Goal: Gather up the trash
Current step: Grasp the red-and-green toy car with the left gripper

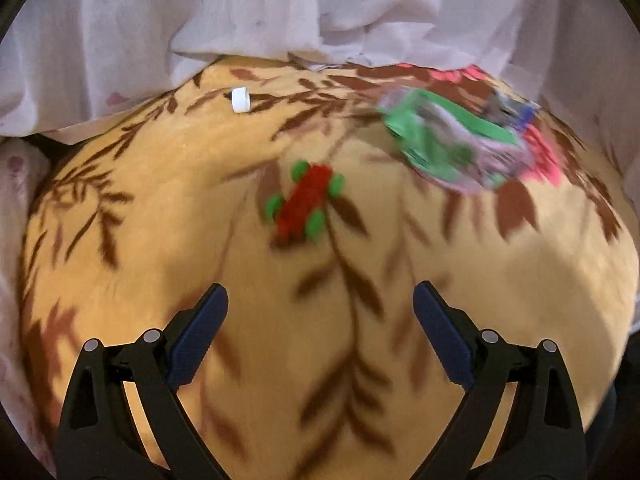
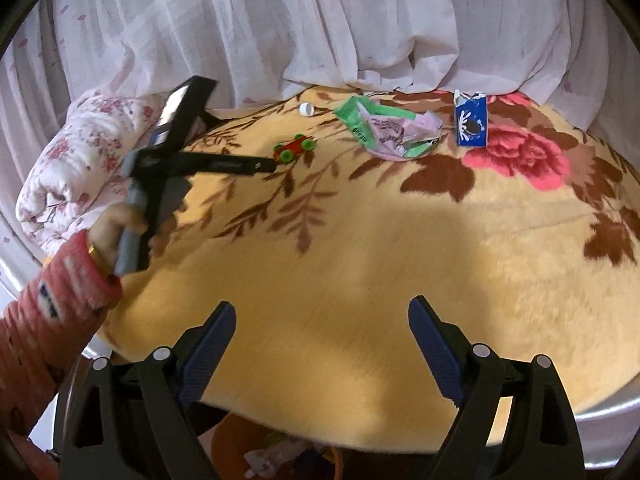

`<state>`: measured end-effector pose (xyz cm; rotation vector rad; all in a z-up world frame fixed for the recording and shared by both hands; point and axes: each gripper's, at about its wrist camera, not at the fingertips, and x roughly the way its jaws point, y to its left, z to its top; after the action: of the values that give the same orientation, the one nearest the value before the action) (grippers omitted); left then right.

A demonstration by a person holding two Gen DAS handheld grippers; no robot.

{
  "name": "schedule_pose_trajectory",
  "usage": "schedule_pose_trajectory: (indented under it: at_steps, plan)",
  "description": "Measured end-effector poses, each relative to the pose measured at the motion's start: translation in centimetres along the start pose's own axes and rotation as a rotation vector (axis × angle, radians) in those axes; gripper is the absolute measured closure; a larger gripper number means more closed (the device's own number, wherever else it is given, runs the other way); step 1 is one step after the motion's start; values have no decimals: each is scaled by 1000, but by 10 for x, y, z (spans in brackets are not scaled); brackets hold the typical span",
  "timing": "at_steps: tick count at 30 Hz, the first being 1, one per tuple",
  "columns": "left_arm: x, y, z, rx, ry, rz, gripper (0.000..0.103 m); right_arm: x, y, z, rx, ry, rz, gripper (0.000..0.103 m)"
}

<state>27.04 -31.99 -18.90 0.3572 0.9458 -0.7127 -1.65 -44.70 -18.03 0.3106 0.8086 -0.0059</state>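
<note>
While both grippers gape, left gripper (image 1: 320, 308) over blanket (image 1: 160, 208), wrapper (image 1: 440, 140) ahead

Warm, soft light is cast over the blanket (image 2: 360, 272), where a broad shadow is thrown ahead of the jaws. The toy car (image 1: 306, 202) and wrapper (image 1: 448, 140) are smeared by blur; edges are bent and darkened.

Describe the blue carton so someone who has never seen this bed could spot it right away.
Start at the big pink rose on the yellow blanket. Just behind its left edge, near the white curtain, the blue carton stands upright with its top torn open. It is the only blue, standing item; the green wrapper beside it lies flat.
</note>
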Motion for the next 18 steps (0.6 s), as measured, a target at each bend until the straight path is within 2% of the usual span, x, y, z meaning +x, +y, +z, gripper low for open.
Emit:
schedule_pose_trajectory:
  at_steps: [6, 12, 15, 17, 18]
  plan:
    - [48, 18, 36, -40, 35, -1, 12, 19, -14, 18, 11, 3, -13, 17]
    - [68, 27, 43, -49, 51, -11, 12, 28, -19, 33, 14, -10, -11, 17]
    - [70, 29, 43, -46, 53, -1, 26, 31, -19, 36, 11, -9, -13, 17]
    - [67, 29, 43, -42, 47, -7, 43, 33, -19, 37, 11, -7, -16, 17]
    - [66, 29, 43, -41, 43, -8, 48, 33, -18, 37, 11, -6, -16, 17]
